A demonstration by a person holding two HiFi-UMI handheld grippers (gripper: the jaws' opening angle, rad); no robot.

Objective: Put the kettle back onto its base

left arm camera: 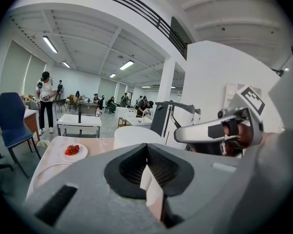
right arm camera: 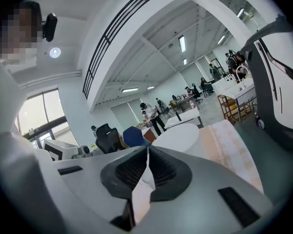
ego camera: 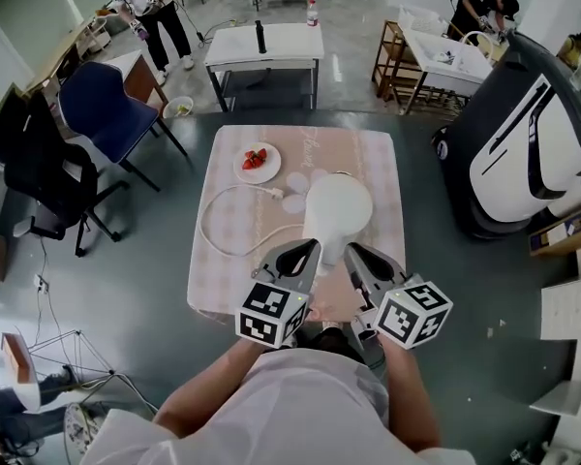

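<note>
Jaws on the left tool (left arm camera: 147, 146) and the right tool (right arm camera: 147, 151) are both pressed together, with nothing between them. The white kettle (ego camera: 337, 211) stands upright just ahead of both tips on the cloth-covered surface (ego camera: 387, 163). Its base is hidden beneath it, so I can't confirm the seating, though it looks settled. The sound move, I'd say, is to draw both tools straight back without nudging the body. A white power cord (ego camera: 213, 223) loops ahead and left of the left tool, its plug (ego camera: 276, 194) lying loose. A plate of strawberries (ego camera: 257, 160) sits beyond; none of this is in the way.
</note>
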